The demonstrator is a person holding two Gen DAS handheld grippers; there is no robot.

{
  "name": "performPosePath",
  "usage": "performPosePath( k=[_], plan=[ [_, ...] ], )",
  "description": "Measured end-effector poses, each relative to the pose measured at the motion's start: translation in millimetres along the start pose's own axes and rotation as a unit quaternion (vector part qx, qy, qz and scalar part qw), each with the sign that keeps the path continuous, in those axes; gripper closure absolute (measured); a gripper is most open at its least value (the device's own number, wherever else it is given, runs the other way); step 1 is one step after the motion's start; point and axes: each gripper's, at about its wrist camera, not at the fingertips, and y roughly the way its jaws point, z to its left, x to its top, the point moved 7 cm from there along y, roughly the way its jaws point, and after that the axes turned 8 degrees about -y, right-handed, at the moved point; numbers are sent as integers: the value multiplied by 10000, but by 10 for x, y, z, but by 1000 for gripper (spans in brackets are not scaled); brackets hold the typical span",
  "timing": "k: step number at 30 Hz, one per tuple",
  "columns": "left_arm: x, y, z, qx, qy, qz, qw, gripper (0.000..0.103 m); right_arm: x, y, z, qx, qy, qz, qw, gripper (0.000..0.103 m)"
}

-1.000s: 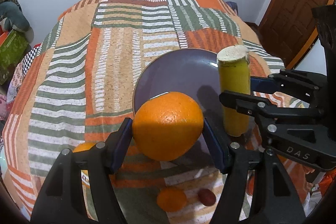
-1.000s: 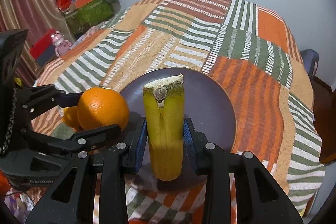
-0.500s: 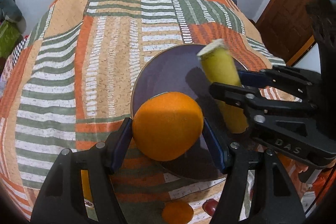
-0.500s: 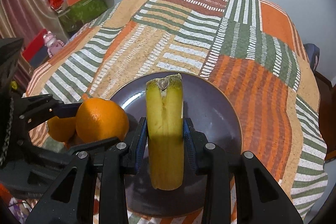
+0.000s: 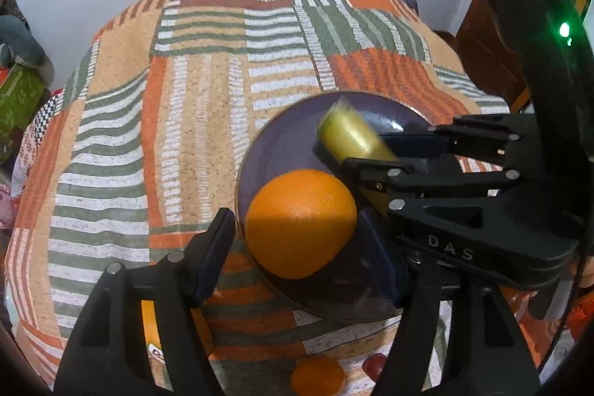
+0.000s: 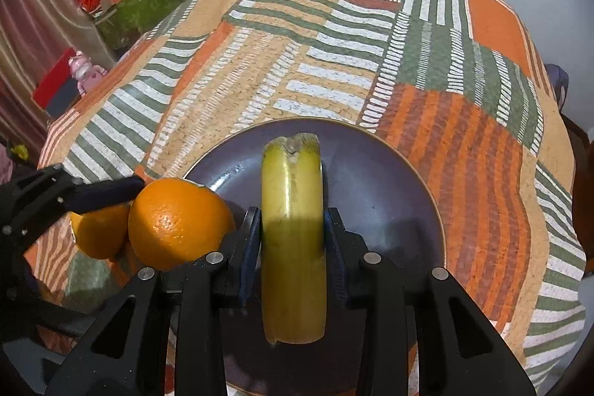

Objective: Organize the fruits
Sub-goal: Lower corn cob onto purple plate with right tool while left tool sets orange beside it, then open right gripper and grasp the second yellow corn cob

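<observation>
Fruits number five in sight: one large orange (image 5: 300, 221) on the near-left rim of the single purple plate (image 5: 286, 140), one banana piece (image 6: 293, 210) over the plate's middle, two smaller oranges and one small red fruit (image 5: 373, 367) on the patchwork cloth (image 5: 193, 91). The left gripper (image 5: 297, 255) has just been opening, its pads clear of the large orange between them; the right gripper (image 6: 293, 240) pinches the banana piece. Beyond the plate the cloth runs bare to its far edge.

Both the left gripper (image 5: 297, 244) and the right gripper (image 6: 291, 247) are black plastic with blue pads, shiny round screws, and white "DAS" letters on one, plus a little green light.
</observation>
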Motion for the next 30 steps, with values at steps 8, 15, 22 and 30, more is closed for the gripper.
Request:
performPosePath(
  k=[8, 15, 22, 30],
  plan=[
    [6, -267, 43, 31, -69, -271, 9996, 29, 12, -387, 57, -214, -167, -351, 9990, 71],
    [-169, -744, 191, 116, -74, -547, 9984, 29, -208, -917, 200, -426, -259, -782, 9957, 65],
    [-525, -1322, 311, 307, -171, -869, 9956, 25, -568, -1344, 458, -571, -415, -1064, 9918, 62],
    [-993, -1729, 355, 444, -288, -955, 9940, 21, -1180, -1427, 841, -214, -528, -920, 9941, 59]
  ],
)
